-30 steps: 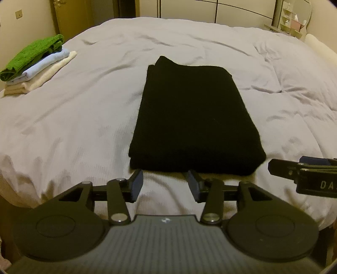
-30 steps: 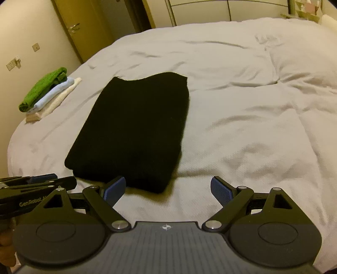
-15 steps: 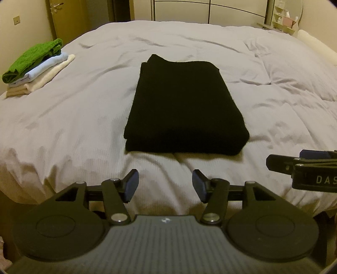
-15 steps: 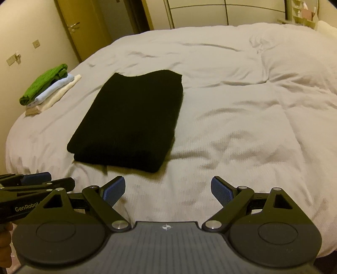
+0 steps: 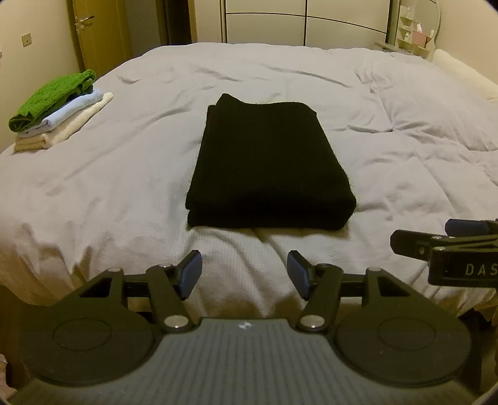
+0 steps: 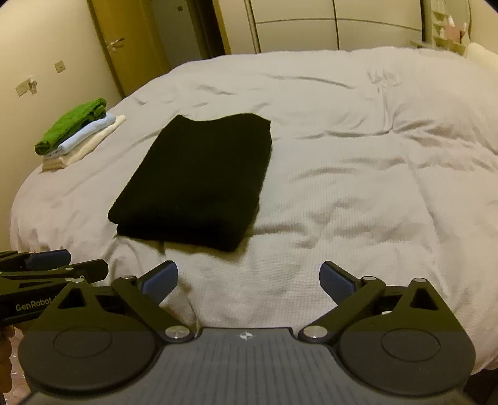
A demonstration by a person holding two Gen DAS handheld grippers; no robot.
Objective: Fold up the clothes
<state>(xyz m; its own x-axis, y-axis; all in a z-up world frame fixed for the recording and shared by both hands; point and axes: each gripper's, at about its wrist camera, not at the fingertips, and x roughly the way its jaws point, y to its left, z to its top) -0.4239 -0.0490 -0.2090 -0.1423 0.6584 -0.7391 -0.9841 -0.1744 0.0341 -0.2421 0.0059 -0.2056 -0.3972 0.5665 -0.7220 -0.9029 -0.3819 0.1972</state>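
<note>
A black garment [image 5: 267,162] lies folded into a thick rectangle on the pale bed cover [image 5: 109,187]; in the right wrist view the same garment [image 6: 199,177] sits left of centre. My left gripper [image 5: 244,274] hangs over the bed's near edge, short of the garment, its jaws opening with nothing between them. My right gripper [image 6: 249,280] is also back from the garment, jaws wide and still opening, empty. Each gripper shows at the edge of the other's view: the right gripper [image 5: 448,249], the left gripper [image 6: 53,268].
A stack of folded clothes [image 5: 56,109], green on top of light blue and cream, sits at the bed's far left edge, also seen as the stack [image 6: 77,134]. A door [image 6: 124,43], wardrobe fronts [image 5: 305,28] and a shelf [image 5: 417,31] stand behind the bed.
Both grippers have drawn back from the folded black garment toward the near edge of the bed. The jaws of both have spread wider; the garment has stayed in place.
</note>
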